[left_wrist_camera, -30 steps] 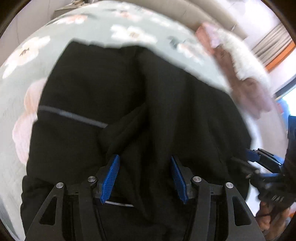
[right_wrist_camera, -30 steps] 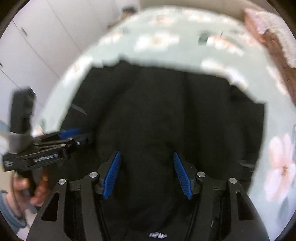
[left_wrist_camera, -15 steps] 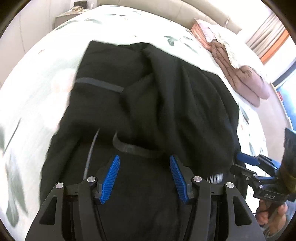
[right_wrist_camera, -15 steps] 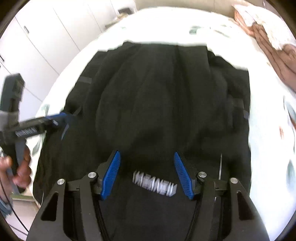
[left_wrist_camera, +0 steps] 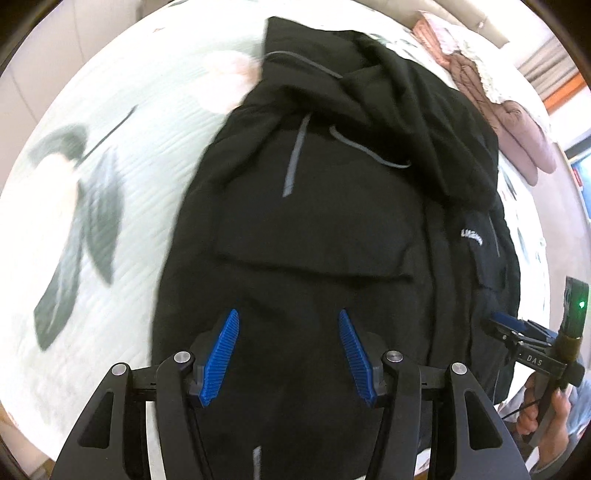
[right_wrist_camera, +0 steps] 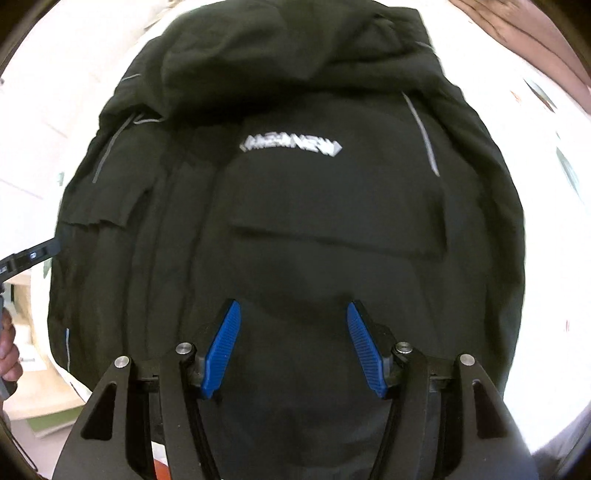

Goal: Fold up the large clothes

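Observation:
A large black hooded jacket [left_wrist_camera: 332, 229] lies spread on the flowered bedspread [left_wrist_camera: 129, 184], hood [left_wrist_camera: 406, 110] at the far end. In the right wrist view the jacket [right_wrist_camera: 314, 221] shows a white logo [right_wrist_camera: 291, 144] on its chest. My left gripper [left_wrist_camera: 287, 314] hangs open over the jacket's lower left part, blue pads apart, no cloth pinched. My right gripper [right_wrist_camera: 293, 304] stands open over the lower middle below a pocket flap. The right gripper [left_wrist_camera: 517, 328] also shows at the jacket's right edge, and the left gripper [right_wrist_camera: 37, 254] at its left edge.
Brown and pink clothes [left_wrist_camera: 517, 122] lie piled at the far right of the bed, also seen in the right wrist view [right_wrist_camera: 517, 22]. A person's hand [left_wrist_camera: 546, 417] holds the right gripper's handle. White cupboard fronts [right_wrist_camera: 22, 147] stand to the left.
Both grippers have pulled back along the jacket from its upper part toward its lower part. The hood and logo now lie farther ahead. The jaws stay equally wide.

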`<state>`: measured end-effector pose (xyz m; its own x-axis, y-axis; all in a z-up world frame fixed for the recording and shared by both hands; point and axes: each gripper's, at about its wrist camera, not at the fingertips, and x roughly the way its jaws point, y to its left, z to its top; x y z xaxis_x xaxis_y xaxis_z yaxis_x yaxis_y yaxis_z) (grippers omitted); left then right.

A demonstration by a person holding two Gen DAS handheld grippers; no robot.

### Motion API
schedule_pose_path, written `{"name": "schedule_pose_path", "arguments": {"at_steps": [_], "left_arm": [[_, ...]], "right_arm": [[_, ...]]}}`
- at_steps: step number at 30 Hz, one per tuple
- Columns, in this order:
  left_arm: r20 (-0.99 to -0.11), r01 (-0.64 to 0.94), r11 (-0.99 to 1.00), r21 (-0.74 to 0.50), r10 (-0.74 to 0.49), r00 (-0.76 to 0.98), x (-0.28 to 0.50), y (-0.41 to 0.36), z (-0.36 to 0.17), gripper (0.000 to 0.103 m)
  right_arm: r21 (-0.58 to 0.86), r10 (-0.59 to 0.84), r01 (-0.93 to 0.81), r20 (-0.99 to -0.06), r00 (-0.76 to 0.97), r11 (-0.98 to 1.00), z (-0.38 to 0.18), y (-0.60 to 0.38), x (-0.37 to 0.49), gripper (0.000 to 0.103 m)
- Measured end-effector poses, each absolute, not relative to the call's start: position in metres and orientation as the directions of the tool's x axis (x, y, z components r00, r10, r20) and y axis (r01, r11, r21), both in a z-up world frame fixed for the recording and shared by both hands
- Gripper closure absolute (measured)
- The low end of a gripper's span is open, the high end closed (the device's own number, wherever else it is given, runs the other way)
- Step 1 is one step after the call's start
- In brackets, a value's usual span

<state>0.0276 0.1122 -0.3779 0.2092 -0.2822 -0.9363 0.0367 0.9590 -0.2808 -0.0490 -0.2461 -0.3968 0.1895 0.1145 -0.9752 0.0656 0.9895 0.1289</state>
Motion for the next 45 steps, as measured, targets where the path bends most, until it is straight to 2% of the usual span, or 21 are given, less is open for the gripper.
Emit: {"name": "schedule_pose_path", "arguments": {"at_steps": [5,9,11,15,19,26,30,32,34,35,39,40,45], "left_arm": [[-0.95,-0.087,0.954,-0.287,-0.272,0.155,0.009,0.156,-0.382,0.045],[-0.912,-0.245,0.878,-0.41,-0.389,0.131,-0.012,0.205,-0.391,0.045],[-0.901,-0.283,0.855,-0.434,-0.419,0.116,-0.02,0.217,-0.399,0.045],[-0.875,-0.247,0.844,-0.476,-0.483,0.037,-0.03,0.216,-0.421,0.045],[-0.878,-0.176,0.866,-0.469,-0.478,-0.011,-0.04,0.206,-0.436,0.045],[-0.843,-0.191,0.825,-0.532,-0.536,0.033,-0.049,0.21,-0.434,0.045],[-0.759,-0.174,0.742,-0.648,-0.647,0.071,-0.053,0.206,-0.424,0.045],[-0.701,-0.186,0.678,-0.711,-0.706,0.104,-0.056,0.204,-0.418,0.045],[-0.611,-0.225,0.577,-0.785,-0.78,0.134,-0.061,0.205,-0.42,0.045],[-0.597,-0.24,0.557,-0.795,-0.79,0.141,-0.064,0.206,-0.422,0.045],[-0.692,-0.262,0.656,-0.708,-0.718,0.073,-0.074,0.194,-0.439,0.045],[-0.713,-0.27,0.674,-0.687,-0.698,0.069,-0.078,0.192,-0.443,0.045],[-0.713,-0.324,0.65,-0.687,-0.69,0.127,-0.081,0.192,-0.445,0.045]], "right_arm": [[0.038,0.016,0.14,-0.987,0.159,0.989,-0.379,-0.262,-0.086,0.039],[-0.013,-0.045,0.21,-0.988,0.15,0.978,-0.353,-0.295,-0.113,0.039],[-0.021,-0.062,0.273,-0.988,0.14,0.962,-0.35,-0.317,-0.124,0.039],[0.033,-0.019,0.405,-0.992,0.122,0.914,-0.366,-0.36,-0.141,0.039],[0.113,0.051,0.479,-0.989,0.14,0.871,-0.376,-0.38,-0.15,0.039],[0.146,0.101,0.442,-0.987,0.124,0.885,-0.401,-0.392,-0.157,0.039],[0.225,0.205,0.385,-0.974,0.091,0.895,-0.425,-0.38,-0.151,0.04],[0.215,0.196,0.292,-0.976,0.093,0.932,-0.423,-0.366,-0.151,0.062],[0.187,0.172,0.19,-0.981,0.093,0.964,-0.416,-0.351,-0.15,0.064],[0.183,0.169,0.174,-0.981,0.093,0.968,-0.415,-0.349,-0.15,0.064],[0.17,0.164,0.134,-0.985,0.058,0.976,-0.427,-0.345,-0.148,0.059],[0.177,0.172,0.141,-0.984,0.046,0.974,-0.431,-0.348,-0.149,0.053],[0.251,0.247,0.179,-0.968,0.045,0.951,-0.436,-0.351,-0.145,0.046]]}}
